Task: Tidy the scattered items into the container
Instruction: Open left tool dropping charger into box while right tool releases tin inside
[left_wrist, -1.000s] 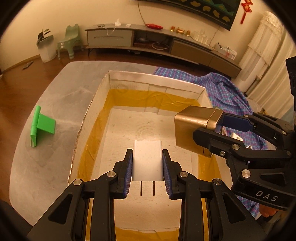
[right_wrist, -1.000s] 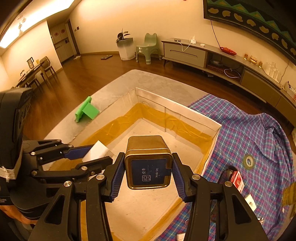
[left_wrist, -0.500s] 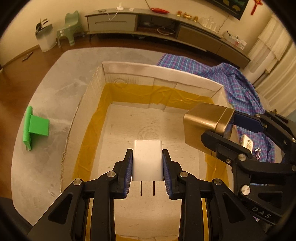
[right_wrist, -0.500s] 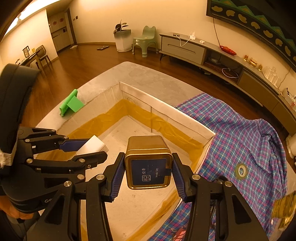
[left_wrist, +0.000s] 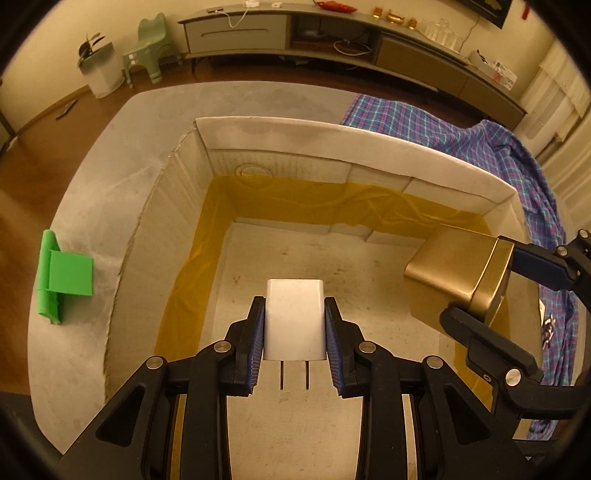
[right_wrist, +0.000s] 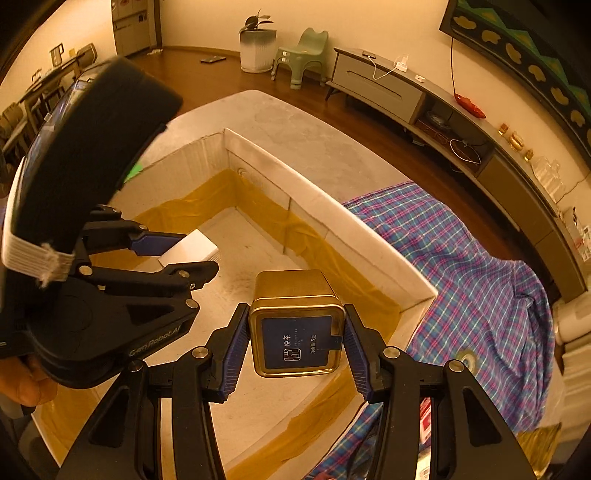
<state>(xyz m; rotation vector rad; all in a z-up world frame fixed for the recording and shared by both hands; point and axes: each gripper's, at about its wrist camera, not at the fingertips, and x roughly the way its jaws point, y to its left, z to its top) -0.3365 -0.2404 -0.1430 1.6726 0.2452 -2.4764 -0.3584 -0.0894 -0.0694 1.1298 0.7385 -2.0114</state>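
Observation:
My left gripper (left_wrist: 294, 325) is shut on a white plug adapter (left_wrist: 295, 317), prongs toward the camera, held over the floor of the open white cardboard box (left_wrist: 332, 138) with yellow tape inside. My right gripper (right_wrist: 295, 343) is shut on a gold square tin (right_wrist: 295, 321) with a dark blue label, held over the box's right part. The tin (left_wrist: 458, 273) and right gripper (left_wrist: 517, 295) show at the right of the left wrist view. The adapter (right_wrist: 190, 249) and left gripper (right_wrist: 177, 254) show at the left of the right wrist view.
A green plastic stand (left_wrist: 62, 275) lies on the grey table (left_wrist: 110, 155) left of the box. A blue plaid shirt (right_wrist: 472, 266) covers the table right of the box, with a tape roll (right_wrist: 466, 357) and small packets (right_wrist: 424, 413) on it.
Both grippers have moved forward and lower over the box with their items still held. The tin now sits further right in the left wrist view.

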